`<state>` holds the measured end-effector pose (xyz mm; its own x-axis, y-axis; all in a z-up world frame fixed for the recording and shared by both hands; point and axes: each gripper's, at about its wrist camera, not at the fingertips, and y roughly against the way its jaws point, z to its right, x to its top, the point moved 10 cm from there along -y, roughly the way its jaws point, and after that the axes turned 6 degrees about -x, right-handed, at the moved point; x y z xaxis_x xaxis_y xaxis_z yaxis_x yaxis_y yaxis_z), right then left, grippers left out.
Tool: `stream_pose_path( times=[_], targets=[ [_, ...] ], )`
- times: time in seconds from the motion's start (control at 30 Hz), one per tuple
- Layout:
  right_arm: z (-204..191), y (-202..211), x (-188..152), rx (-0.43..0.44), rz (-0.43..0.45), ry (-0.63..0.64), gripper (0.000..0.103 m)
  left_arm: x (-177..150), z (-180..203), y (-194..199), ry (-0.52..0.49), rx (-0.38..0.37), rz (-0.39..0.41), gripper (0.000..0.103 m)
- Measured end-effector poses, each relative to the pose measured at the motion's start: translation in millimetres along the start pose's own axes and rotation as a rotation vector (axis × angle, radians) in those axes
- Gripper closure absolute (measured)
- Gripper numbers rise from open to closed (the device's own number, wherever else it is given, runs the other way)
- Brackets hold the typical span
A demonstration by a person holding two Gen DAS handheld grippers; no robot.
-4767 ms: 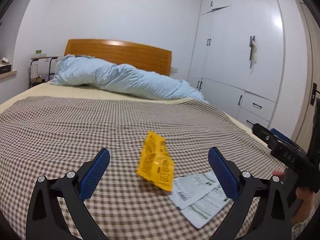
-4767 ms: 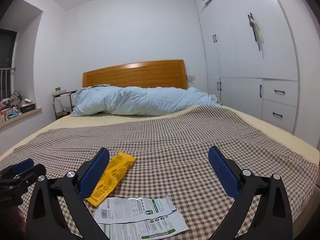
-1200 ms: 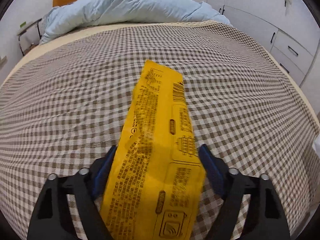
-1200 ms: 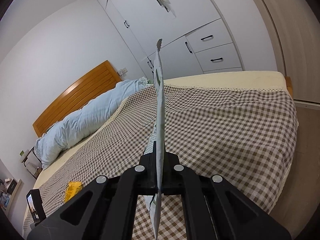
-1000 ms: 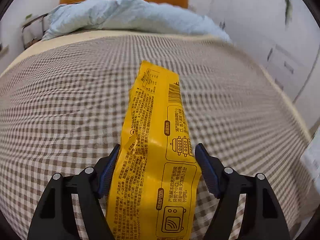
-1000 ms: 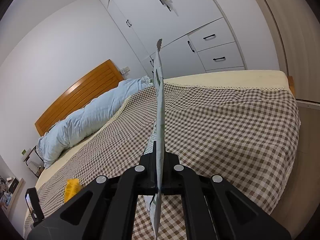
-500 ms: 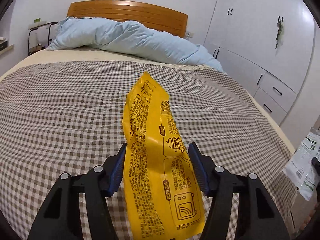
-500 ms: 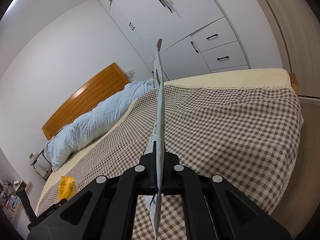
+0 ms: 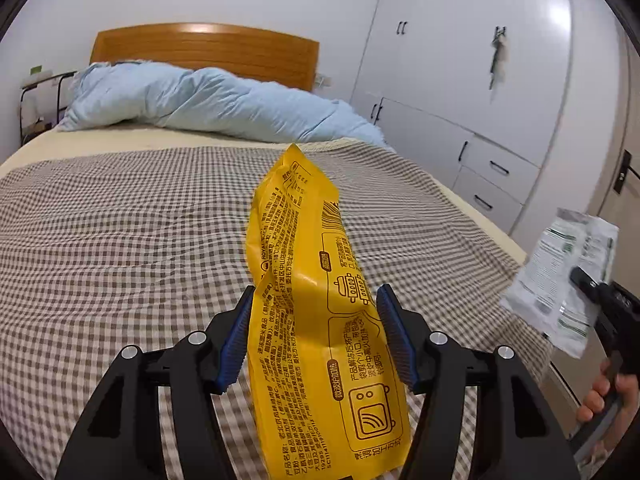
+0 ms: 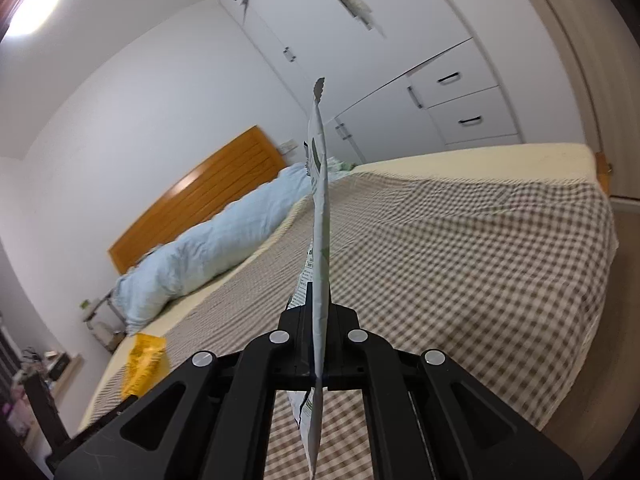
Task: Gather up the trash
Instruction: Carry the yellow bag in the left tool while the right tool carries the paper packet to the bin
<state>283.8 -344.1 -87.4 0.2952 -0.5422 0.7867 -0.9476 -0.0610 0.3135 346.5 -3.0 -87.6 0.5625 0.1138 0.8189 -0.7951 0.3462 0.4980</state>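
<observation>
A long yellow food wrapper (image 9: pixel 312 360) stands up between the blue pads of my left gripper (image 9: pixel 314 300), which is shut on its sides and holds it above the checked bed cover (image 9: pixel 120 240). In the right wrist view the same yellow wrapper (image 10: pixel 142 364) shows small at the lower left. My right gripper (image 10: pixel 318 312) is shut on thin white-and-green wrappers (image 10: pixel 320 200), seen edge-on and pointing up. From the left wrist view these white wrappers (image 9: pixel 560 276) hang at the right edge, past the bed's corner, with a person's hand (image 9: pixel 608 392) below them.
A rumpled light blue duvet (image 9: pixel 200 100) lies along the wooden headboard (image 9: pixel 208 48). White wardrobes with drawers (image 9: pixel 460 80) line the wall right of the bed. A small shelf with clutter (image 10: pixel 52 360) stands at the far left.
The left gripper's pads have closed in on the yellow wrapper and lifted it off the bed, tilting the view upward. The right gripper has risen slightly with the white wrappers.
</observation>
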Motion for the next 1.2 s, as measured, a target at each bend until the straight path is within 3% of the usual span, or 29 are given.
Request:
stream_pose_path(
  times=[0.3,0.6,1.2],
  targets=[
    [-42.0,66.1,5.7,0.051,0.085,0.137,0.101,-9.7,34.0,59.2,-0.067,-0.032,0.031,0.045],
    [-58.9,119.5,1.5,0.090,0.084,0.158,0.101,-17.0,60.1,124.1,-0.121,-0.041,0.062,0.045],
    [-42.4,200.1,-13.2,0.100,0.084,0.238,0.101,-62.0,94.0,198.7,-0.168,-0.064,0.062,0.045]
  ],
)
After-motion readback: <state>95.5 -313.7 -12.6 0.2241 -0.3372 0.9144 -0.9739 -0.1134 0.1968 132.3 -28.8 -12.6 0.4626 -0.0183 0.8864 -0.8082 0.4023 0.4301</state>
